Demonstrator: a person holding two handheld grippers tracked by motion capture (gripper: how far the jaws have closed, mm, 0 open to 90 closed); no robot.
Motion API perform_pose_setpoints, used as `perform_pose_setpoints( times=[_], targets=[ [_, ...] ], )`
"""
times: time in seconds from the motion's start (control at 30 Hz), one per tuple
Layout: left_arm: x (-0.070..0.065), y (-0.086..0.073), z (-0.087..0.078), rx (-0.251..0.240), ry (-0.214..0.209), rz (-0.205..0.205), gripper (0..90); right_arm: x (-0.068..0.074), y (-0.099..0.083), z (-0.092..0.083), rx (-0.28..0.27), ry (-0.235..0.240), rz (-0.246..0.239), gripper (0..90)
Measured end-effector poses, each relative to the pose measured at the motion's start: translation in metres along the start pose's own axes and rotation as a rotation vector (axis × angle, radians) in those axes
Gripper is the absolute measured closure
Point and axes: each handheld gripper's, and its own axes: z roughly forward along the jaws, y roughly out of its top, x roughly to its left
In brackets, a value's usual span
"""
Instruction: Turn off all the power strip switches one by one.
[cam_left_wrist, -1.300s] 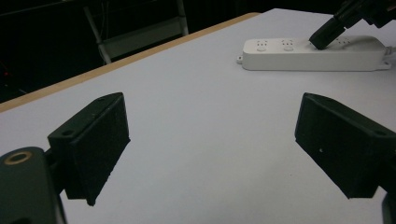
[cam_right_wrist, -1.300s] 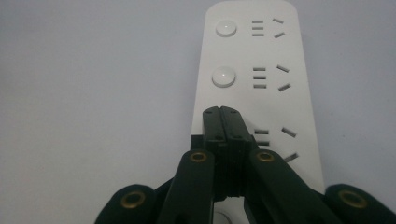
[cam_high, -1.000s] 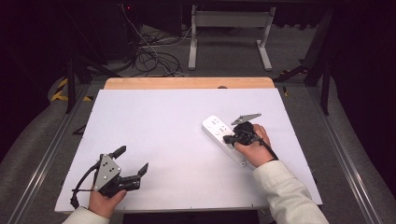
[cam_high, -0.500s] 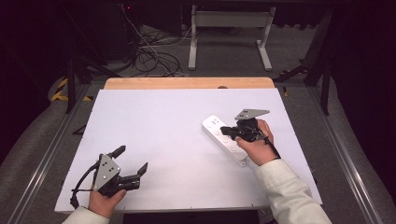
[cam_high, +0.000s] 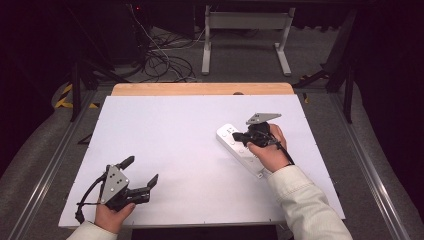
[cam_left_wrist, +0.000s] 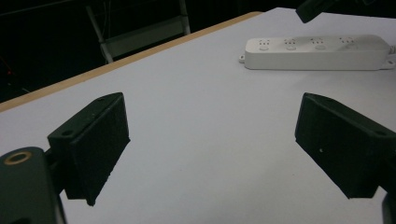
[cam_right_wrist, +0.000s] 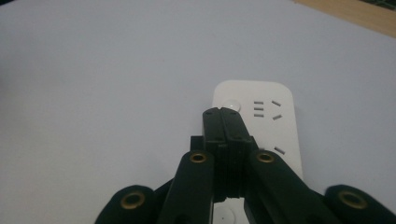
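A white power strip (cam_high: 239, 148) lies slanted on the right half of the white table (cam_high: 180, 145); it also lies at the top of the left gripper view (cam_left_wrist: 317, 53). My right gripper (cam_high: 236, 136) hovers over the strip's far end, jaws pressed together with nothing between them. In the right gripper view the shut tips (cam_right_wrist: 222, 113) sit just short of a round button (cam_right_wrist: 232, 105) on the strip (cam_right_wrist: 275, 126). My left gripper (cam_high: 141, 172) rests near the table's front left, jaws wide apart (cam_left_wrist: 210, 149) and nothing between them.
A wooden strip (cam_high: 202, 89) edges the table's far side. Beyond it, cables (cam_high: 165, 62) and a white stand's legs (cam_high: 245, 37) lie on the dark floor. Metal rails (cam_high: 370, 165) run along both sides of the table.
My right gripper has shifted slightly toward the far end of the power strip. The left gripper has stayed put.
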Motion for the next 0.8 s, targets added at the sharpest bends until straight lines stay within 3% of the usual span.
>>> perform_pose_setpoints(
  times=[0.4, 0.8],
  targets=[
    [0.000, 0.000, 0.001, 0.001, -0.004, -0.009, 10.5, -0.014, -0.005, 0.015, 0.033, -0.006, 0.022, 90.0],
    [0.000, 0.000, 0.001, -0.001, -0.006, -0.010, 10.5, -0.011, -0.008, 0.027, 0.086, 0.005, -0.004, 90.0]
  ],
)
